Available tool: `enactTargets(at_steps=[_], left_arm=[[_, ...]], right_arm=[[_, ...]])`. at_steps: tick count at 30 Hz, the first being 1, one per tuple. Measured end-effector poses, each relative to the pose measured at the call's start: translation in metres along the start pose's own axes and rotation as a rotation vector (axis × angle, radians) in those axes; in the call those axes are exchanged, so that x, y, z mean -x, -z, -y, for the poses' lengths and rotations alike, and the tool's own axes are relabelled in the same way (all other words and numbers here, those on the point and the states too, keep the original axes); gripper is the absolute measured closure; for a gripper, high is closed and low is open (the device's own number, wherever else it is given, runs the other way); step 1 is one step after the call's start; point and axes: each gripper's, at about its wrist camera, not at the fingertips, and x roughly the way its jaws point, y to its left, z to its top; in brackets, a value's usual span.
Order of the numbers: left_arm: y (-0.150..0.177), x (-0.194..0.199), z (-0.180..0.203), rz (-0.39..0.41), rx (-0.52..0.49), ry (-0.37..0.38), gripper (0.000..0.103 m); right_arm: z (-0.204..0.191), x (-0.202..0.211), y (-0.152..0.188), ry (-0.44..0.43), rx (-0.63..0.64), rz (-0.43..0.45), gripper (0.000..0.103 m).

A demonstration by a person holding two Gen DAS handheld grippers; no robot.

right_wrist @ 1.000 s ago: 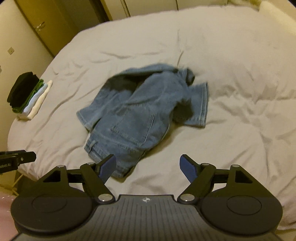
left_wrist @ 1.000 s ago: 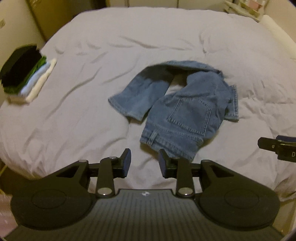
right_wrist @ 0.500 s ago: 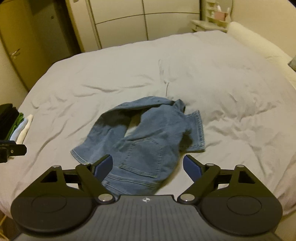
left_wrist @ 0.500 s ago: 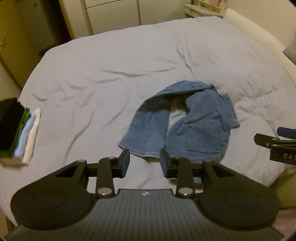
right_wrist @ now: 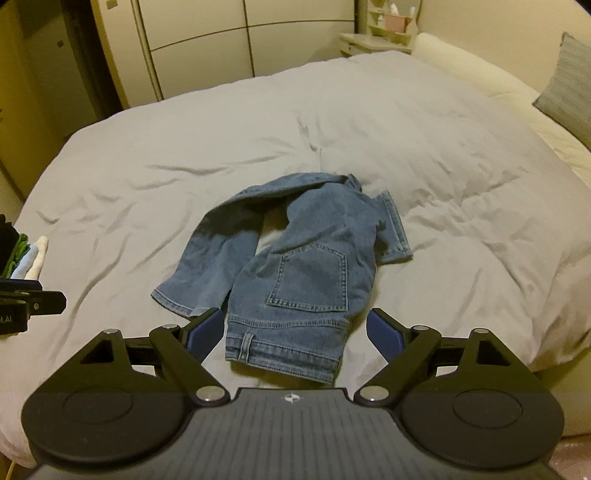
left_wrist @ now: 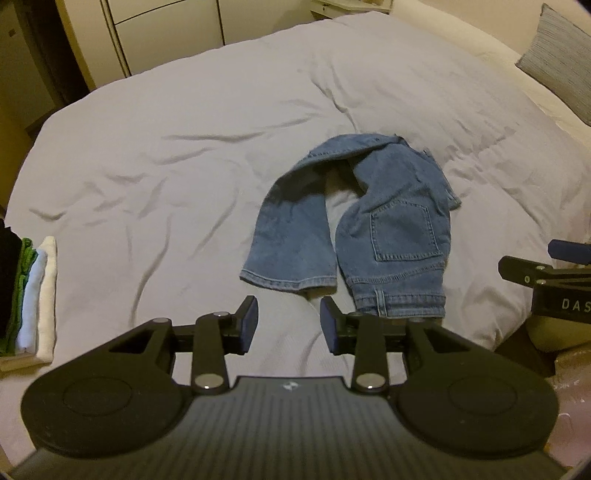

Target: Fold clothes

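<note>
Pulling back since 1s ago: left gripper [left_wrist: 289,320] half-open, right gripper [right_wrist: 294,334] wide, both empty; crumpled denim shorts [left_wrist: 369,229] at 12 o'clock, wrinkled duvet [left_wrist: 184,147].

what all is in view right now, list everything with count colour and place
denim shorts: one, blue, crumpled in the middle of the bed, back pocket up, waistband toward the cameras
bed cover: one, pale grey, wrinkled, spread over the whole bed
stack of folded clothes: one stack, black, green, light blue and white, at the left edge of the bed
pillow: one, grey striped, far right by the cream headboard side
wardrobe doors: cream panels, behind the bed
small shelf: one, cream, back right corner, items on it too small to tell
left tongs: one, black with blue pads, open, empty, near the shorts' leg hem
right tongs: one, black with blue pads, open wide, empty, at the waistband
</note>
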Motion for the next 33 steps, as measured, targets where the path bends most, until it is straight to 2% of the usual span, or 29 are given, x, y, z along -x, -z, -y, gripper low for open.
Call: enactTargets(at_steps=[12, 19, 22, 26, 33], left_arm=[[0.008, -0.003, -0.011, 0.0, -0.034, 0.036, 0.069], [0.02, -0.036, -0.023, -0.049, 0.009, 0.067, 0.065], [0.029, -0.061, -0.034, -0.09, 0.051, 0.065, 0.062], [0.041, -0.099, -0.041, -0.148, 0.084, 0.064, 0.062], [0.042, -0.148, -0.024, -0.196, 0.072, 0.077, 0.062]], right_arm=[[-0.011, 0.006, 0.016, 0.029, -0.039, -0.009, 0.015], [-0.008, -0.01, 0.033, 0.008, -0.045, -0.047, 0.015], [-0.008, -0.03, 0.048, -0.002, 0.009, -0.064, 0.015], [-0.015, -0.071, 0.068, 0.017, 0.14, -0.095, 0.015], [-0.041, -0.149, 0.11, 0.066, 0.528, -0.109, 0.017]])
